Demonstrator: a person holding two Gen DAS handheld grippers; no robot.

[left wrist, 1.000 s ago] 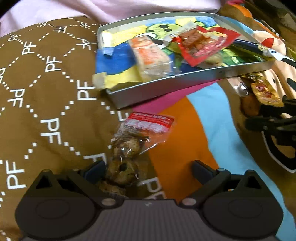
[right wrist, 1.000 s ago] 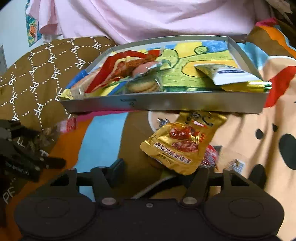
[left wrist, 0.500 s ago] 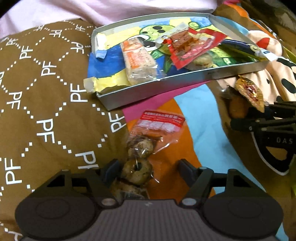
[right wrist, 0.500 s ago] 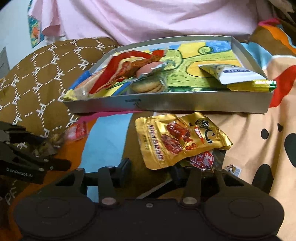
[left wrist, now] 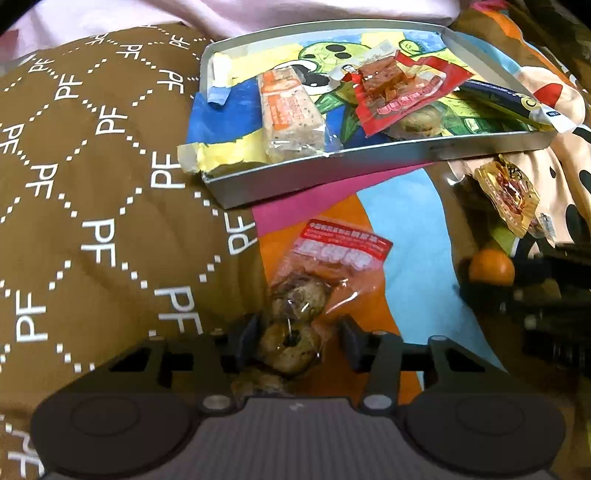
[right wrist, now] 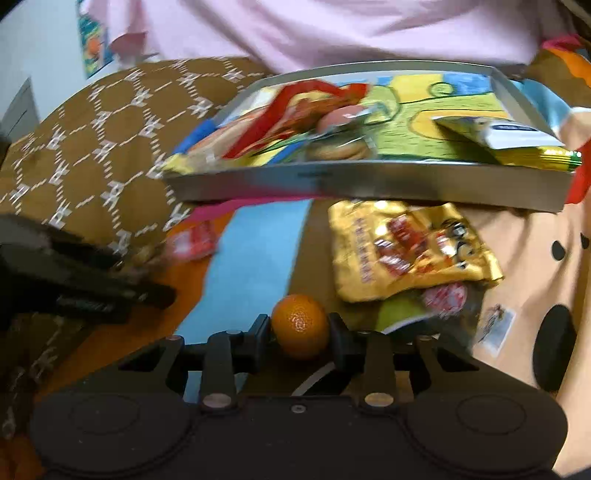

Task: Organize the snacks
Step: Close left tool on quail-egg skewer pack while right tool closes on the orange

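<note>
A metal tray (left wrist: 332, 168) with a cartoon lining holds a white-orange snack bar (left wrist: 291, 114), a red packet (left wrist: 402, 94) and a blue-yellow packet (left wrist: 517, 105). A clear bag of brown cookies with a red label (left wrist: 317, 280) lies on the bedspread in front of it. My left gripper (left wrist: 295, 341) has its fingers on either side of the bag's lower end, closing on it. My right gripper (right wrist: 299, 326) is shut on a small orange (right wrist: 301, 325). A gold packet (right wrist: 406, 247) lies just beyond it, below the tray (right wrist: 369, 182).
A brown quilt with white "PF" lettering (left wrist: 92, 184) covers the left. The colourful bedspread (left wrist: 406, 229) lies under the tray. A small red-white sweet (right wrist: 443, 297) and a green wrapper lie under the gold packet. Pink fabric (right wrist: 332, 29) is behind the tray.
My left gripper moved forward over the cookie bag and narrowed around it. My right gripper shifted left off the gold packet and closed on the small orange.
</note>
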